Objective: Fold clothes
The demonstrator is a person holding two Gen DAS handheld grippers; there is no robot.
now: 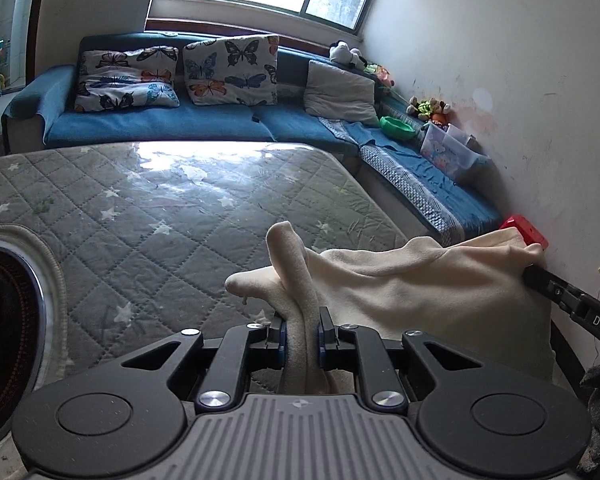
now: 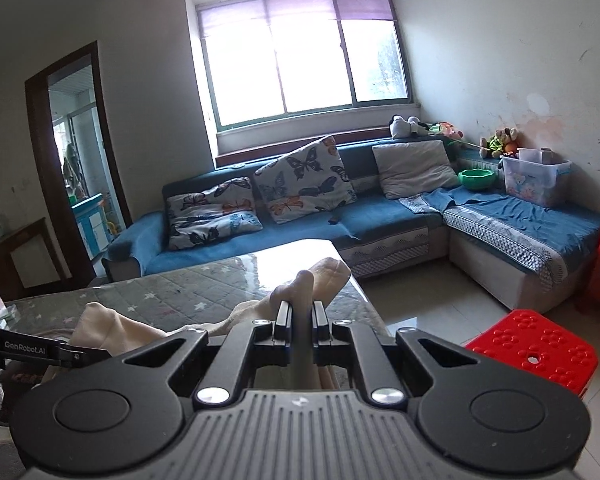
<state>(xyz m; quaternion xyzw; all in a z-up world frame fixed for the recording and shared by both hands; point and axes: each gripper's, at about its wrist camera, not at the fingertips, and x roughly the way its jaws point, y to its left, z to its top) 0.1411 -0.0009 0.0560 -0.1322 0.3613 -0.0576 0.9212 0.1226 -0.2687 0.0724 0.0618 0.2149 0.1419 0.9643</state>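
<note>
A cream garment (image 1: 412, 280) hangs stretched between my two grippers above the near edge of the table (image 1: 180, 208). My left gripper (image 1: 302, 326) is shut on one bunched end of it, the cloth sticking up between the pads. My right gripper (image 2: 302, 316) is shut on the other end of the cream garment (image 2: 320, 276). In the left wrist view the right gripper's black body (image 1: 572, 300) shows at the right edge, holding the cloth. In the right wrist view the left gripper's arm (image 2: 32, 348) shows at the left.
The table has a grey quilted star cover under a glossy clear sheet. An induction cooker (image 1: 8, 332) sits at its left. A blue corner sofa (image 2: 340, 216) with butterfly cushions stands behind. Red plastic stools (image 2: 536, 348) stand on the tiled floor to the right.
</note>
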